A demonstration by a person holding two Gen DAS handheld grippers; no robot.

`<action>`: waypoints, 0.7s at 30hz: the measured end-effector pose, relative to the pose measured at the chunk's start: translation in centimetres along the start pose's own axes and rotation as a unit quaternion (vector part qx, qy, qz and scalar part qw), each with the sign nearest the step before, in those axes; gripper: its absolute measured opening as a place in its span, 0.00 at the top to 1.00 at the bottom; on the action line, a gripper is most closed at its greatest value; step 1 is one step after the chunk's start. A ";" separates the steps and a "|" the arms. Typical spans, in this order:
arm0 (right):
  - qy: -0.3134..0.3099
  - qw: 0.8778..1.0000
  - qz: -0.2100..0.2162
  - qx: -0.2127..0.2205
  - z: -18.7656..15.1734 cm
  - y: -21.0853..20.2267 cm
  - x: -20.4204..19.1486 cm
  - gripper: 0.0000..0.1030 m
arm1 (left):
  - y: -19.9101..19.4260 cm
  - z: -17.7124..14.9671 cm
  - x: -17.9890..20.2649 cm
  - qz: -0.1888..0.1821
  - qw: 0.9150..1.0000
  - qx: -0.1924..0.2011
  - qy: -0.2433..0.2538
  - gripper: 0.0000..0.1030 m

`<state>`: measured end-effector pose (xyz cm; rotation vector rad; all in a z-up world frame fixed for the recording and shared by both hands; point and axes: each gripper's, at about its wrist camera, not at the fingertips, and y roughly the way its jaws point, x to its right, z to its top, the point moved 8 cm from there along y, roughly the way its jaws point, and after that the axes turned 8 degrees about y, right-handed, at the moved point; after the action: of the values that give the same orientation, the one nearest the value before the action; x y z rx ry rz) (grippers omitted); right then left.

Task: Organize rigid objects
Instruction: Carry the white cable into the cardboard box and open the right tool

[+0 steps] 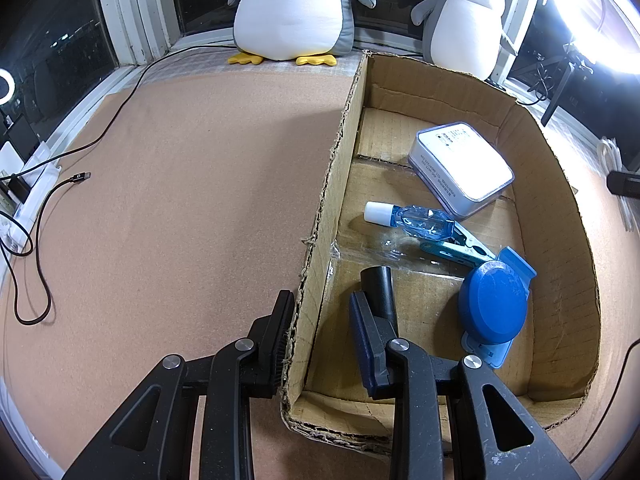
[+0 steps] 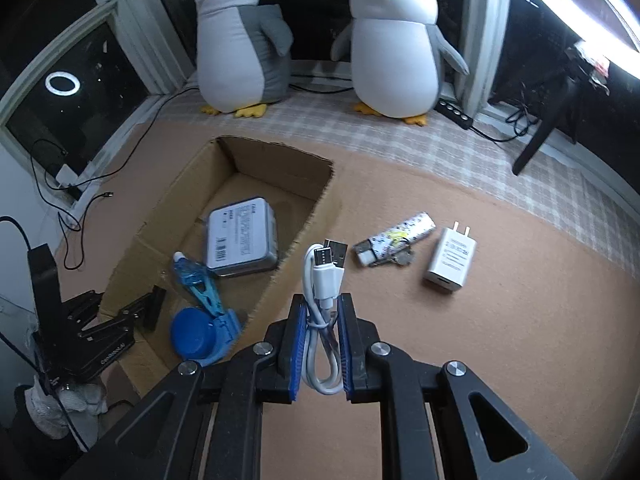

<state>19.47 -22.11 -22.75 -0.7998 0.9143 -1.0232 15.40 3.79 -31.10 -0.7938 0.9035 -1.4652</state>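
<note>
My right gripper (image 2: pixel 322 316) pinches a coiled white cable (image 2: pixel 322 300) between its blue ribbed pads, low in the middle of the right wrist view; the glossy round cord loops behind the pads and its two metal-tipped plugs stick out ahead. Just beyond it on the tan, felt-like mat (image 2: pixel 460 360) lie a patterned stick-shaped lighter (image 2: pixel 394 240) and, to its right, a boxy white charger (image 2: pixel 450 262) with two flat prongs.

To the left sits the open cardboard box (image 2: pixel 308 232), its cut edges ragged and corrugated. Inside rest a flat rounded grey-white tin (image 1: pixel 460 168), a clear blue bottle (image 1: pixel 416 222) with a white cap, a teal clip (image 1: pixel 456 248) touching the bottle, and a round blue disc (image 1: pixel 494 306) on a pale blue base.

My left gripper (image 1: pixel 322 332) stands spread apart straddling the box's left wall, one finger outside on the mat, the other inside beside a short black tube (image 1: pixel 380 292); whether they touch I cannot tell.

Two plush penguins (image 2: pixel 394 44) stand at the upper edge by the window, on checked cloth.
</note>
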 end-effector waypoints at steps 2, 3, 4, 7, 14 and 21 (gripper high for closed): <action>-0.007 1.000 0.011 0.000 0.3 0.1 -1.6 0.87 | 0.0 0.0 0.0 0.000 1.000 0.000 0.000 0.70; -0.010 1.000 0.016 -0.001 0.4 0.3 -2.1 0.87 | 0.0 0.0 0.0 0.000 1.000 0.000 0.000 0.70; -0.013 1.000 0.020 -0.002 0.4 0.5 -2.7 0.87 | 0.0 0.0 0.0 0.000 1.000 0.000 0.000 0.70; -0.024 0.999 0.031 -0.008 0.5 1.2 -4.5 0.87 | 0.0 0.0 0.0 0.000 1.000 0.000 0.000 0.70; -0.040 0.998 0.045 -0.026 0.2 3.3 -7.7 0.87 | 0.0 0.0 0.0 0.000 1.000 0.000 0.000 0.70; -0.049 0.997 0.037 -0.051 -0.6 5.7 -9.1 0.87 | -0.1 0.0 0.0 -0.001 1.000 0.000 -0.001 0.70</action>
<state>18.72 -11.79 -25.81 -0.8868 0.9103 -0.8709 15.35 3.76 -31.04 -0.7954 0.9010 -1.4659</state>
